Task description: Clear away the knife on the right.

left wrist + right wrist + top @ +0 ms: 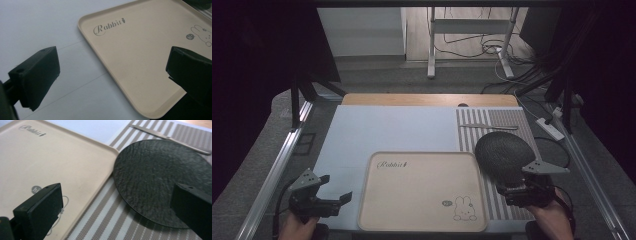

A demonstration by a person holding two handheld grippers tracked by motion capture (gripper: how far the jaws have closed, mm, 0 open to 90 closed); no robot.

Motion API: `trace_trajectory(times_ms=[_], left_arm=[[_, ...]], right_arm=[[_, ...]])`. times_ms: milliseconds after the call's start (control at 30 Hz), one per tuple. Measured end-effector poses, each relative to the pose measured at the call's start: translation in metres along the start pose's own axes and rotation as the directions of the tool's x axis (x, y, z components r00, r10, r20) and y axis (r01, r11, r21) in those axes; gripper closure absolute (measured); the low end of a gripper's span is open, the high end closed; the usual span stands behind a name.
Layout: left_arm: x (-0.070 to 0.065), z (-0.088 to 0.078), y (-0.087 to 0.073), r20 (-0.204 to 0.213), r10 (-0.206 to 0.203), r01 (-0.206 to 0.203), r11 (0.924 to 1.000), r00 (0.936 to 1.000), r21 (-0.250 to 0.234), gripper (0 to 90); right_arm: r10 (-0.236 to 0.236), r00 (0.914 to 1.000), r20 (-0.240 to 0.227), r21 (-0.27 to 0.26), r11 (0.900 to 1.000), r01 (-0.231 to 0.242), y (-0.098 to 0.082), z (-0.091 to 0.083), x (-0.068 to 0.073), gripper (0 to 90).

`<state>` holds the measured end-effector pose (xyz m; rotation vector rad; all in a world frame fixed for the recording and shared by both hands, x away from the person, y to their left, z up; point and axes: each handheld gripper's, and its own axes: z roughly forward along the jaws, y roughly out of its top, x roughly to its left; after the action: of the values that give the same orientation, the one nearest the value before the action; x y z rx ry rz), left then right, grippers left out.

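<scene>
Nearest me, my left gripper [336,191] hangs low over the pale blue mat [387,132], jaws wide and holding nothing; my left hand [298,227] grips it at the table's near edge; in the left gripper view one jaw stands over the mat and the other over the tray [135,62], whose near left corner lies just beyond my jaws. My right gripper [518,186] sits at the near right, my right hand [551,220] behind it, jaws likewise wide and bare; in the right gripper view its jaws straddle the tray's right rim and the striped mat [110,220]. The beige tray [422,192] lies flat between my two grippers, partly on the blue mat, its right edge at the striped mat [507,122]; it carries the word "Rabbit" and a small rabbit drawing. Just past my right gripper lies the dark round plate [503,152], on the striped mat, its left edge just beside the tray's far right corner; my right jaw overlaps the plate [160,180] in my view, though I cannot tell whether it touches. Beyond the plate lies a slim metal utensil [488,126], crosswise on the stripes, apart from the plate. Nothing stands between my right jaws and the plate. Farther still, the wooden table edge [427,99].
</scene>
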<state>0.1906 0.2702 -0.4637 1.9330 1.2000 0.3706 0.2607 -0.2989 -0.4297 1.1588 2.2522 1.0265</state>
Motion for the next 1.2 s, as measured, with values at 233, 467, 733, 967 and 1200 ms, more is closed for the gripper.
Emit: trace_trajectory(times_ms=[233, 467, 733, 967, 1200], left_arm=[[0.000, 0.000, 0.000, 0.002, -0.002, 0.002, 1.0000, 1.0000, 0.002, 0.3], [0.000, 0.000, 0.000, 0.003, -0.005, 0.005, 1.0000, 1.0000, 0.002, 0.2], [0.001, 0.000, 0.000, 0.004, -0.004, 0.004, 1.0000, 1.0000, 0.001, 0.2], [0.001, 0.000, 0.000, 0.004, -0.005, 0.005, 1.0000, 1.0000, 0.001, 0.2], [0.001, 0.001, 0.000, 0.004, -0.007, 0.007, 1.0000, 1.0000, 0.002, 0.1]], right_arm=[[0.004, 0.9995, -0.031, -0.010, 1.000, -0.005, 0.007, 0.009, -0.005, 0.0], [0.001, 0.9990, -0.045, 0.015, 1.000, 0.000, 0.014, 0.020, -0.005, 0.0], [-0.010, 0.9985, -0.053, 0.040, 0.999, 0.012, 0.020, 0.033, -0.006, 0.0], [-0.007, 0.9985, -0.054, 0.049, 0.999, 0.010, 0.026, 0.045, -0.012, 0.0], [0.003, 0.9983, -0.059, 0.059, 0.998, 0.001, 0.029, 0.054, -0.017, 0.0]])
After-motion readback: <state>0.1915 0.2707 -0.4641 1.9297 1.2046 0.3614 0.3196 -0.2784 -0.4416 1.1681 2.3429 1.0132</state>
